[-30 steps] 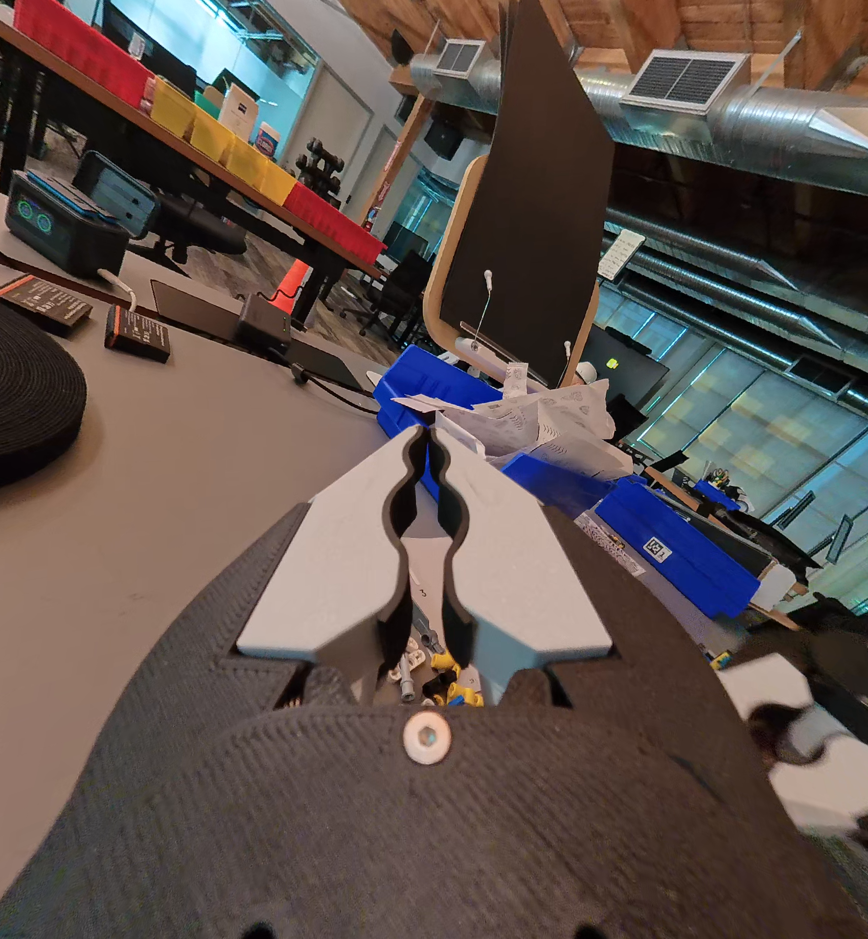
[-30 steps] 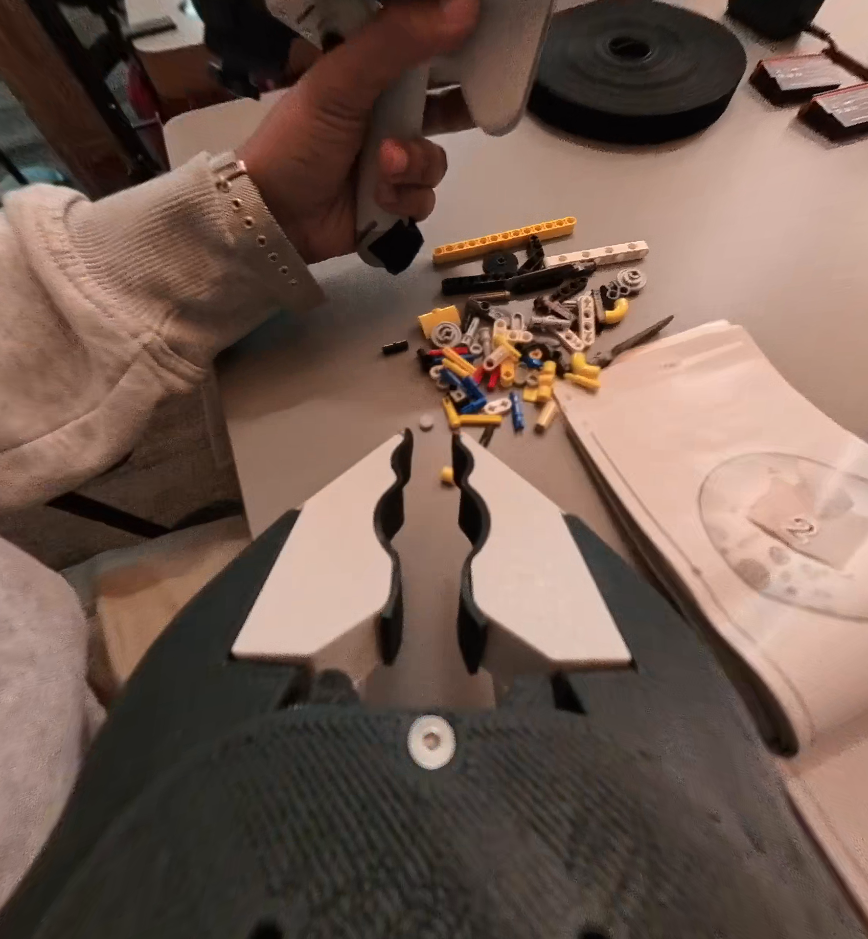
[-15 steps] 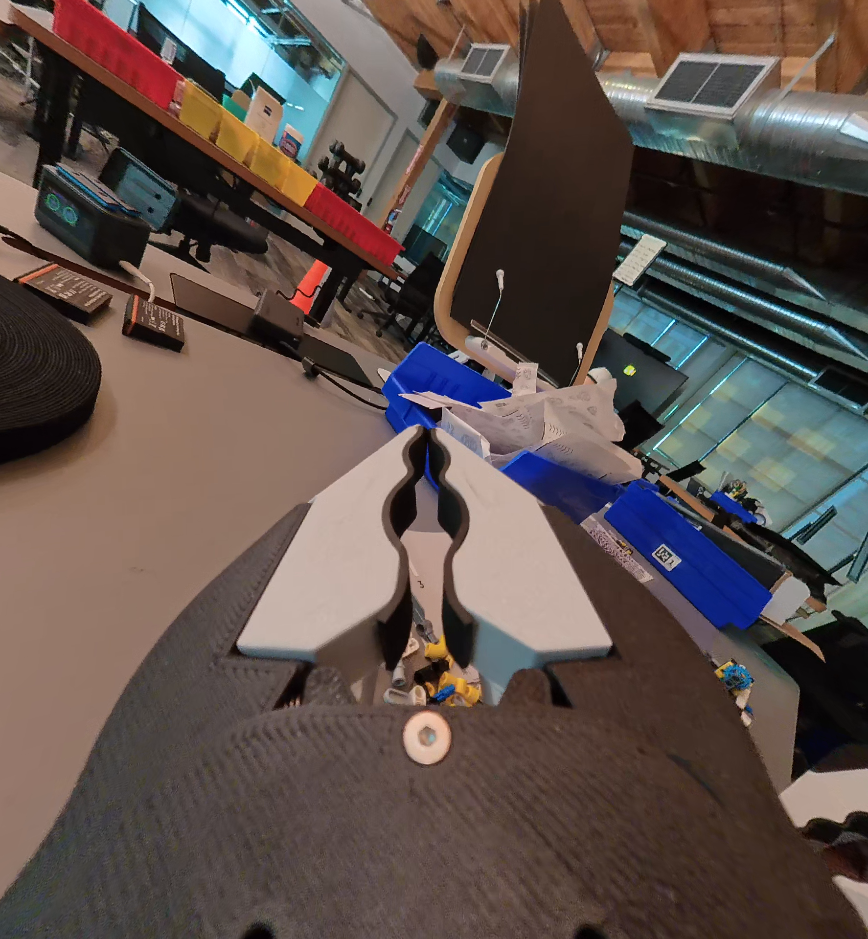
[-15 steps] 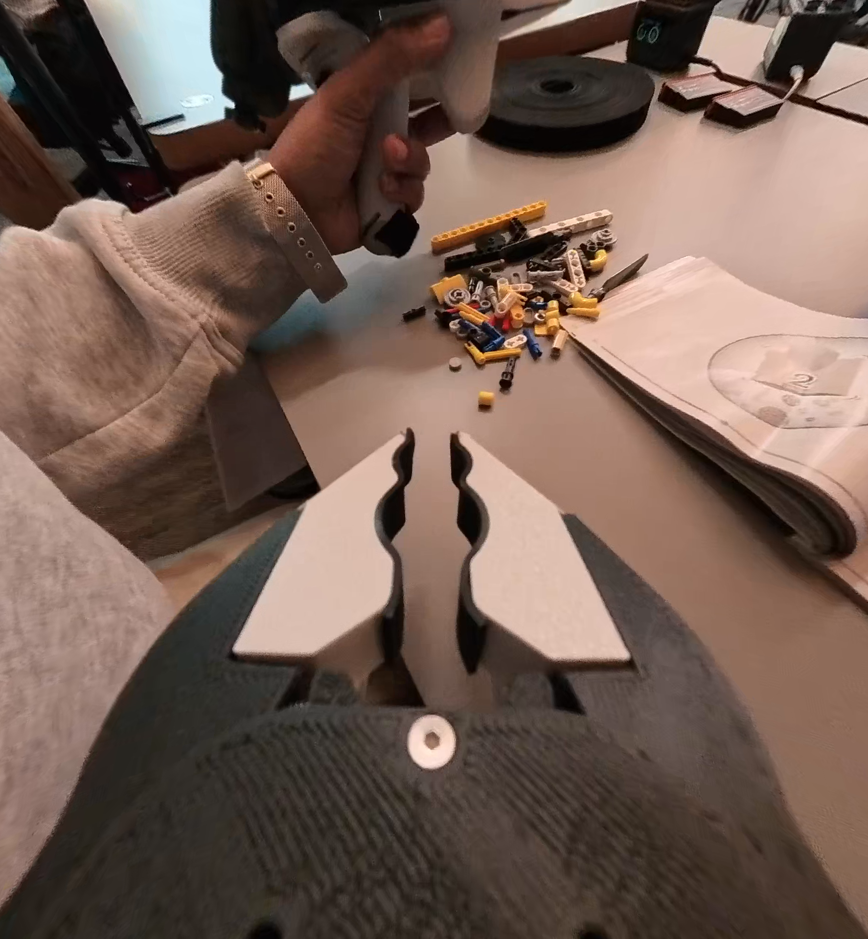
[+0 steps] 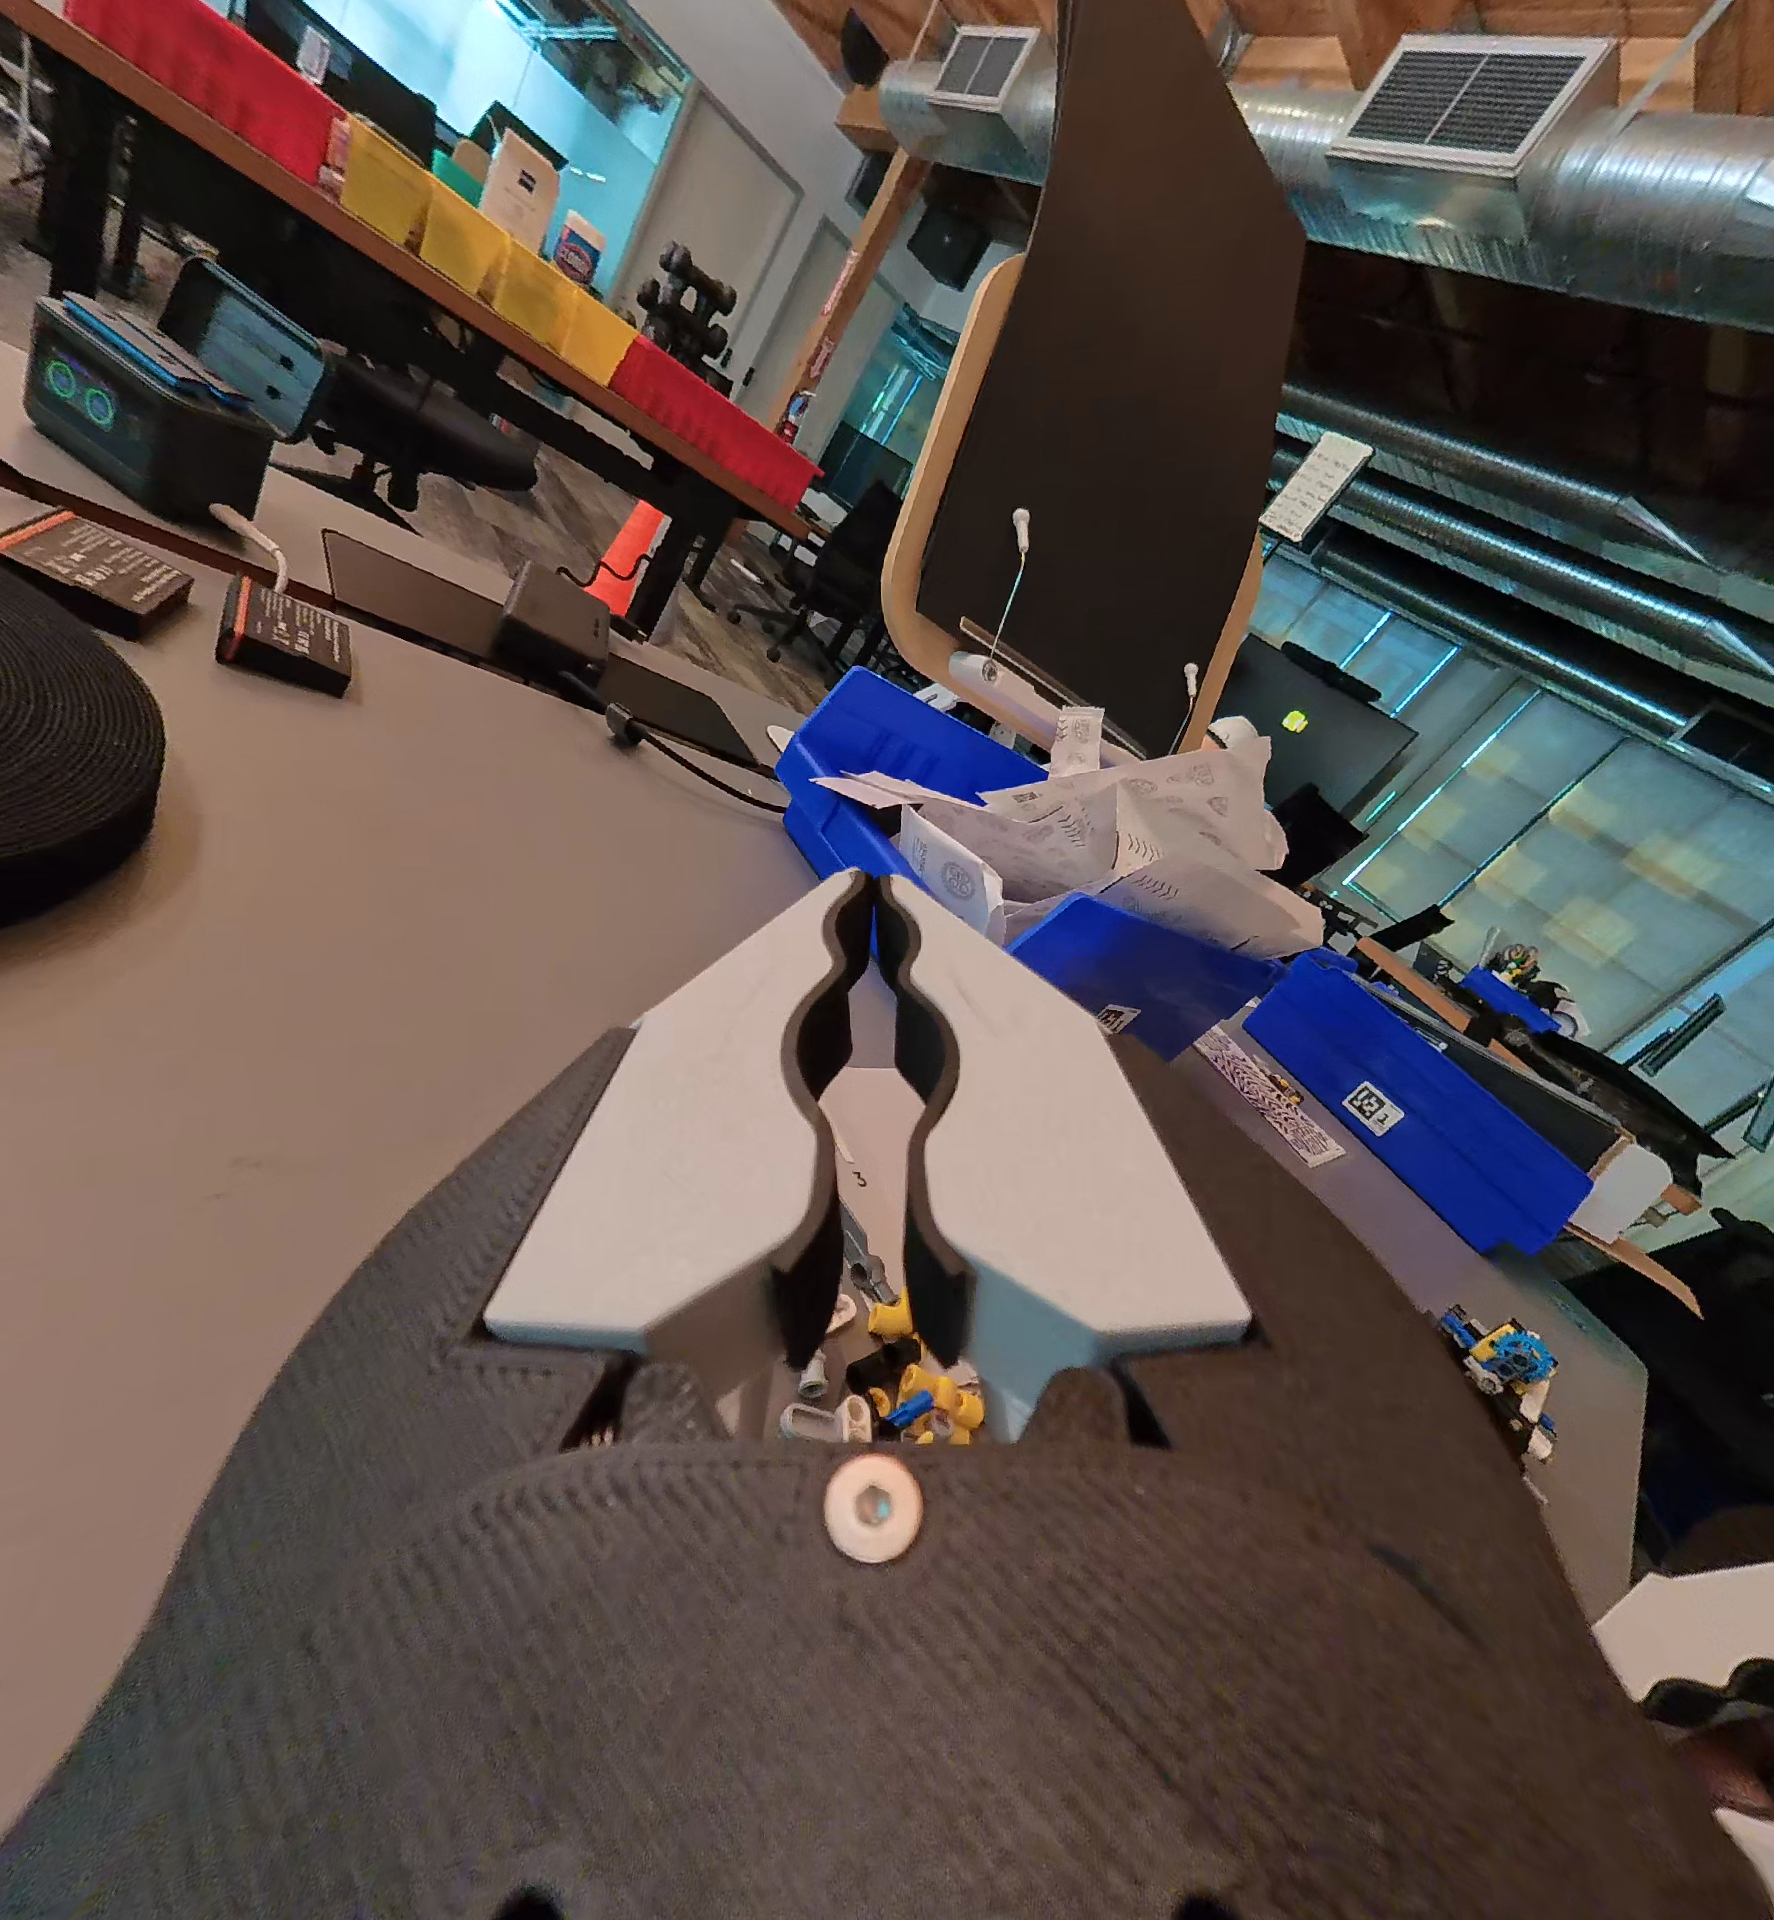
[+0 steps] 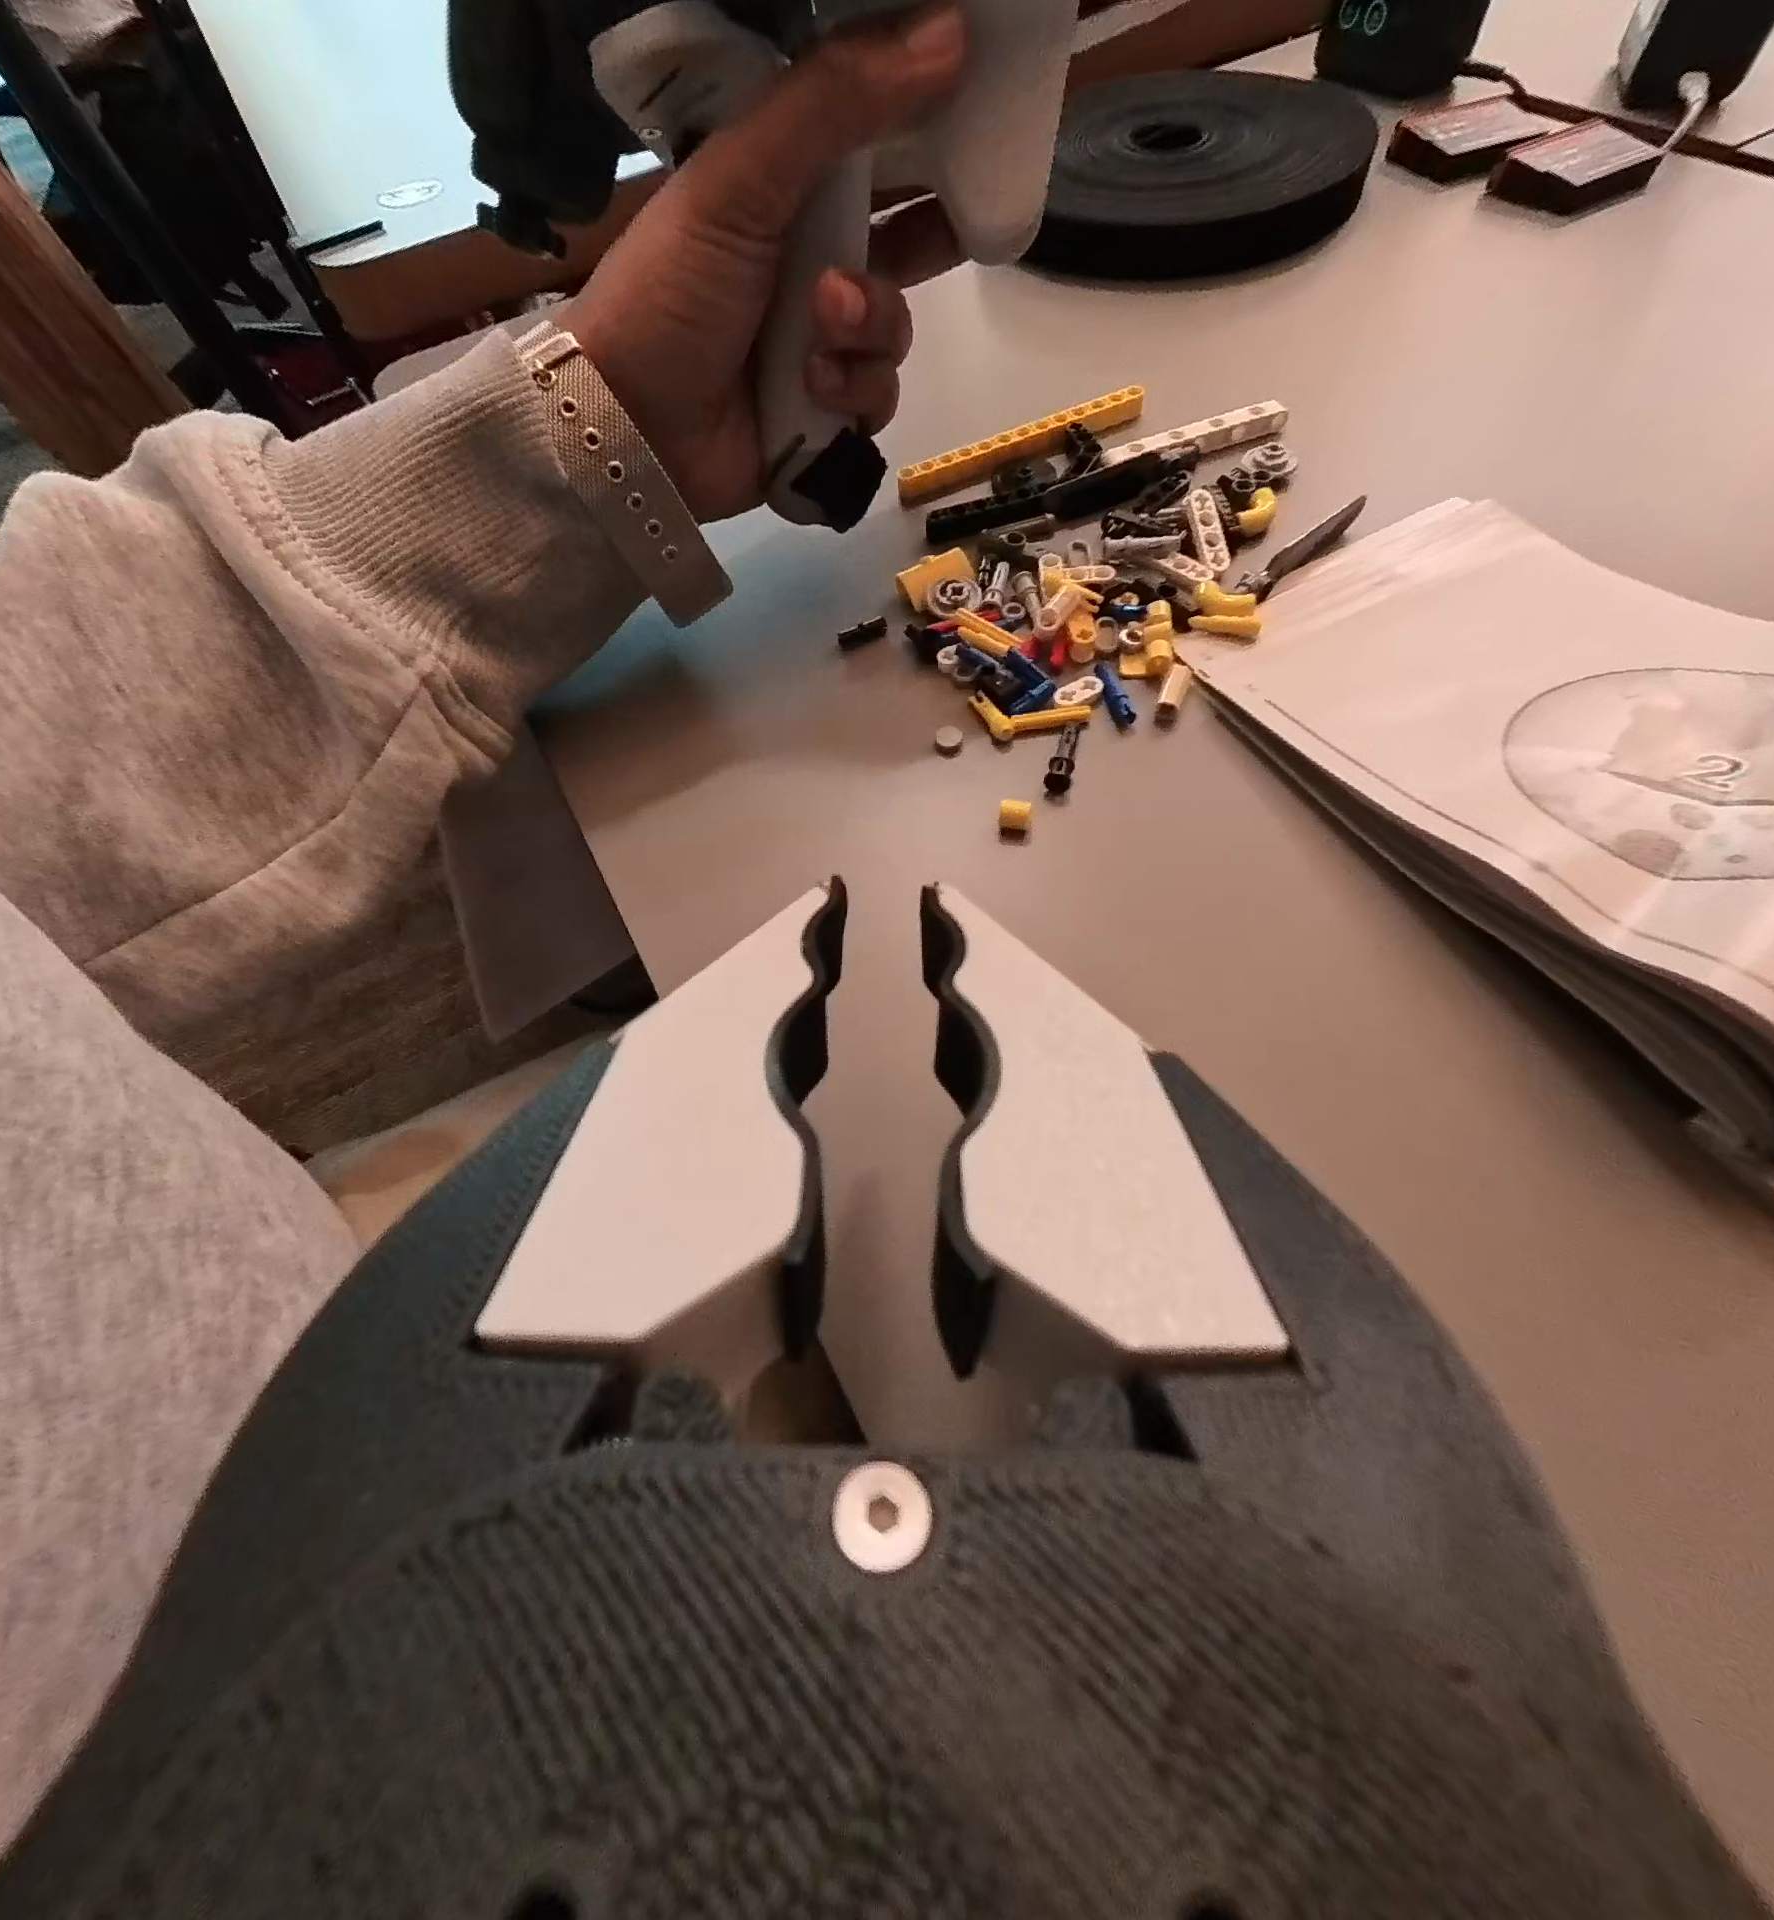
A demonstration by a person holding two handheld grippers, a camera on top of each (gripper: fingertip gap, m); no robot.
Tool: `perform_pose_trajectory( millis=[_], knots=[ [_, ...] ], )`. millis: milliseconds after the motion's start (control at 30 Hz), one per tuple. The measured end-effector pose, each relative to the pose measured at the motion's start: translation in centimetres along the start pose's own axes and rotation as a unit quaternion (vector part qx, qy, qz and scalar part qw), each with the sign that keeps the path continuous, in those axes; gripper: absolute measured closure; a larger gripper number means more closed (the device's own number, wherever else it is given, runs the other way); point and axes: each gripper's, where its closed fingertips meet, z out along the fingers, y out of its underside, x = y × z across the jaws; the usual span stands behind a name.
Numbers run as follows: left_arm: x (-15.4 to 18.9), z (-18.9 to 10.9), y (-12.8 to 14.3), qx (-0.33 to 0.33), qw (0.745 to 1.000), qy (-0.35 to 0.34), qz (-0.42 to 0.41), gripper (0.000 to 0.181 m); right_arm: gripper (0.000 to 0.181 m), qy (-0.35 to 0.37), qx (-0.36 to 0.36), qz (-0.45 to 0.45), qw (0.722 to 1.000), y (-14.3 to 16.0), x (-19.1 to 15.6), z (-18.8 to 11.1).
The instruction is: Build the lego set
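The right gripper [image 6: 883, 899] has its fingers a little apart, and nothing is between them. They hang over a bare bit of the grey tabletop [image 6: 1382, 1195]. The left gripper [image 5: 872, 883] has its fingers squeezed nearly together at the tips, and they hold nothing either.

Just past the right fingers lies one small yellow piece [image 6: 1014, 817] by itself. A bit farther on is the pile of lego pieces [image 6: 1080, 592], all loose: long yellow, black and white beams and many tiny bits. The left gripper hovers above this pile, held in a hand [image 6: 748, 301]. Beside the pile lies the open instruction book [image 6: 1485, 748].

No two pieces look joined yet. So I think the build has hardly started, and almost all of it is left to do.
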Motion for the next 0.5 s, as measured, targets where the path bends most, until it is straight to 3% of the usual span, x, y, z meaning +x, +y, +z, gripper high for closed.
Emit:
perform_pose_trajectory(
  millis=[500],
  knots=[
    [-0.17,-0.14,-0.18,0.004,1.0,-0.001,-0.006,0.181,0.169,-0.014,0.0,0.017,1.0,-0.14,-0.03,0.56]
  ],
)
